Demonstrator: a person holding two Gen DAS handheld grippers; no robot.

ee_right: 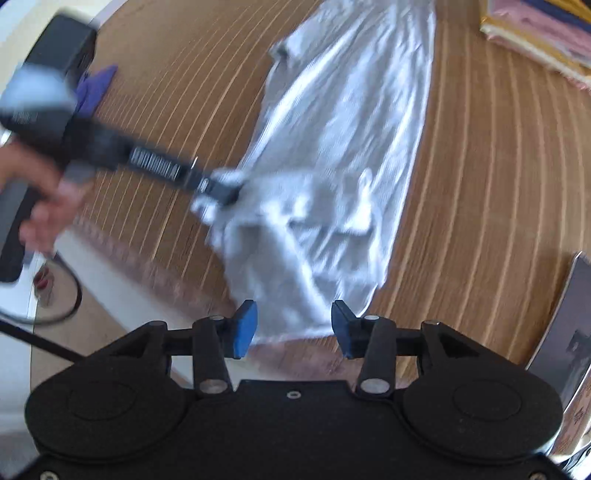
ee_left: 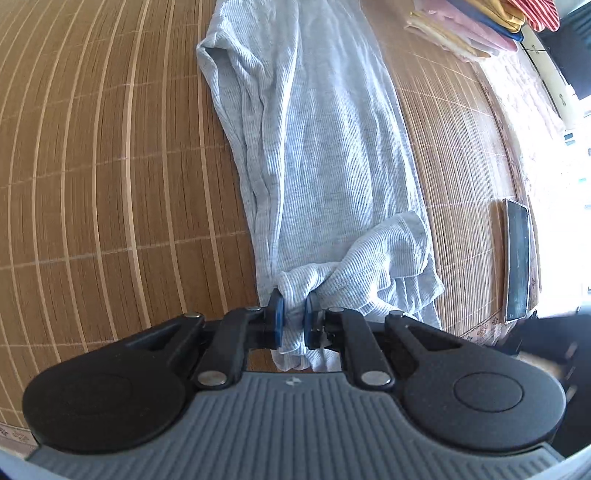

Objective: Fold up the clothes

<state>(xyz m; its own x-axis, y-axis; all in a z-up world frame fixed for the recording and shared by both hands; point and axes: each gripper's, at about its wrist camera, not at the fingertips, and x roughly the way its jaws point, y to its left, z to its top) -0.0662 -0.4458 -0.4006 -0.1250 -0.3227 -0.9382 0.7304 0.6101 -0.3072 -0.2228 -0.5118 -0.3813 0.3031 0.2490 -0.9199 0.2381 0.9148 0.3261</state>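
Note:
A light grey ribbed shirt (ee_left: 317, 147) lies lengthwise on a bamboo mat (ee_left: 92, 166), folded into a narrow strip. My left gripper (ee_left: 294, 320) is shut on a bunched corner of the shirt at its near end, cloth squeezed between the blue pads. A short sleeve (ee_left: 399, 247) lies crumpled just right of that grip. In the blurred right wrist view the grey shirt (ee_right: 332, 166) stretches away, and my right gripper (ee_right: 294, 325) hangs open over its near edge with nothing pinched between the blue pads. The left gripper (ee_right: 221, 190) shows there too, held by a hand (ee_right: 40, 199), gripping the shirt's left corner.
A stack of folded clothes (ee_left: 472, 26) sits at the mat's far right corner. A phone-like dark slab (ee_left: 517, 262) lies at the mat's right edge. The mat's near edge (ee_right: 122, 243) drops to a floor with a cable and a small red object.

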